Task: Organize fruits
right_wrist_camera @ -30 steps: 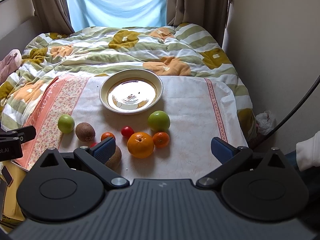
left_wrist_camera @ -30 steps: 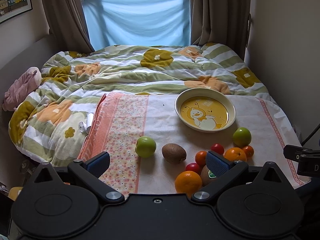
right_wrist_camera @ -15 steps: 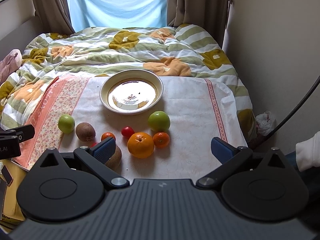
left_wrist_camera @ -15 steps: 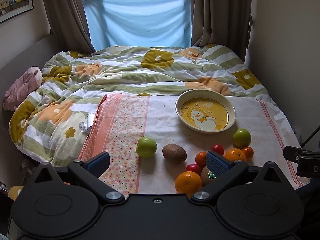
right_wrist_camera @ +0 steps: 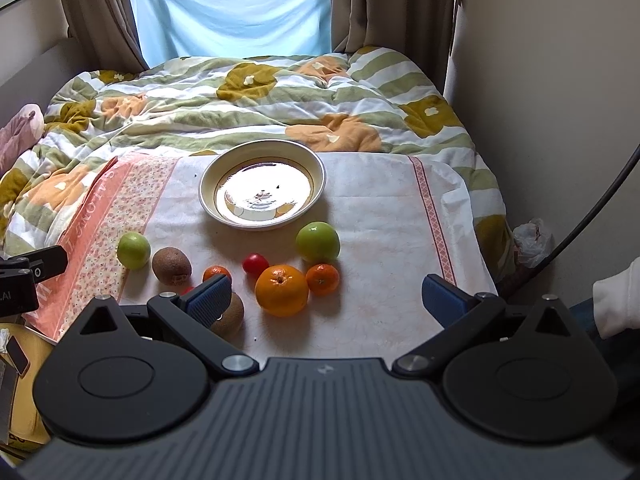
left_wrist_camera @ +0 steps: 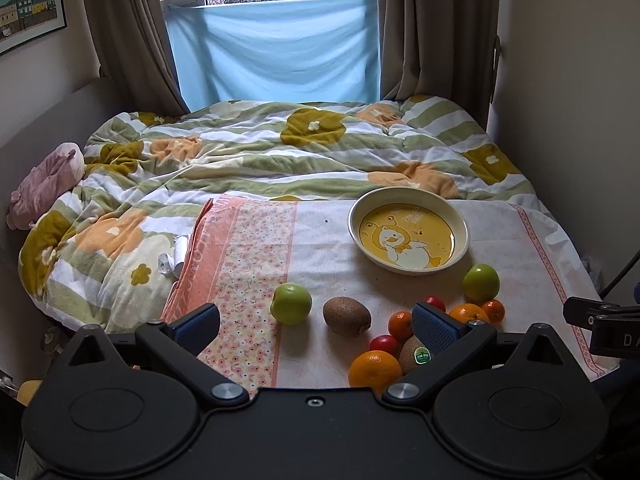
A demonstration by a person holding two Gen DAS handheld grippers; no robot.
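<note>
A cream bowl (left_wrist_camera: 460,224) (right_wrist_camera: 208,184) with a yellow duck picture sits empty on a white cloth. In front of it lie several fruits: two green apples (left_wrist_camera: 291,303) (left_wrist_camera: 481,282) (right_wrist_camera: 134,250) (right_wrist_camera: 317,241), kiwis (left_wrist_camera: 346,316) (right_wrist_camera: 171,265), oranges (left_wrist_camera: 375,367) (right_wrist_camera: 281,290), tangerines (right_wrist_camera: 322,279) and small red tomatoes (left_wrist_camera: 383,343) (right_wrist_camera: 255,263). My left gripper (left_wrist_camera: 316,324) is open, hovering low before the left apple and kiwi. My right gripper (right_wrist_camera: 326,296) is open too, with the big orange between its fingers' line of sight. Neither holds anything.
The cloth (right_wrist_camera: 380,200) lies on a bed with a green and orange quilt (left_wrist_camera: 280,152). A wall (right_wrist_camera: 560,80) runs close on the right. A pink plush toy (left_wrist_camera: 44,184) rests at the far left. A white sleeve (right_wrist_camera: 616,300) shows at the right edge.
Both views have shifted only slightly; the left view tilted up a little. The fruits and bowl have not moved, and both grippers stay open.
</note>
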